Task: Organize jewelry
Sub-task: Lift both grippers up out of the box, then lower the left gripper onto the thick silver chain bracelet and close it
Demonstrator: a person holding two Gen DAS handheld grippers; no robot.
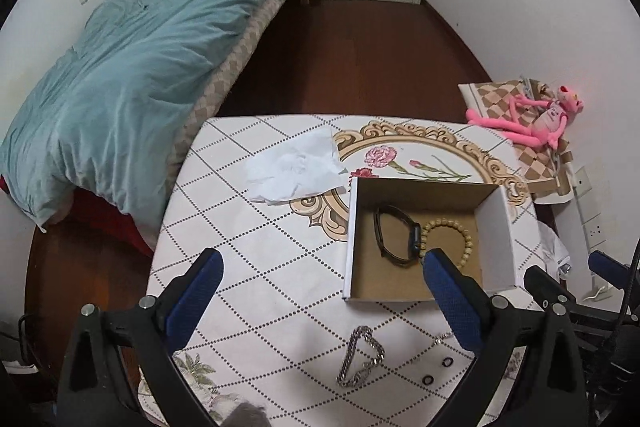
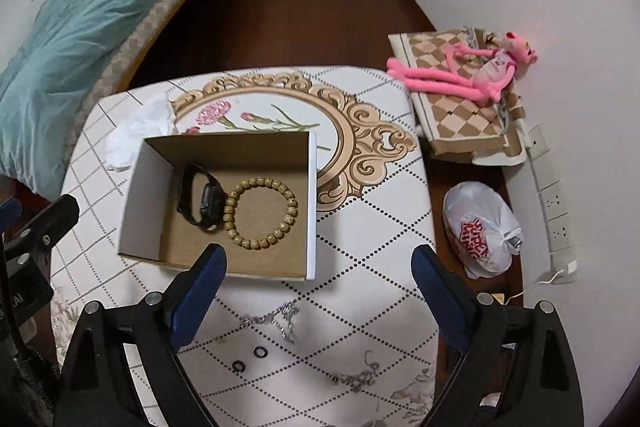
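Note:
An open cardboard box (image 1: 498, 227) (image 2: 136, 187) stands on the table and holds a black watch (image 1: 394, 235) (image 2: 202, 201) and a wooden bead bracelet (image 1: 460, 239) (image 2: 260, 213). A silver chain bracelet (image 1: 362, 357) lies on the cloth in front of the box, under my open, empty left gripper (image 1: 322, 265). A thin silver necklace (image 2: 276, 319) and two small black rings (image 2: 249, 359) (image 1: 436, 371) lie below my open, empty right gripper (image 2: 318, 259). Another thin chain (image 2: 360, 375) lies nearer the front edge.
The table (image 1: 248, 227) has a white diamond-patterned cloth. Crumpled white paper (image 1: 296, 167) lies behind the box. A bed with a blue quilt (image 1: 132, 75) is on the left. A pink plush toy (image 2: 472, 71) and a plastic bag (image 2: 482, 227) lie on the right.

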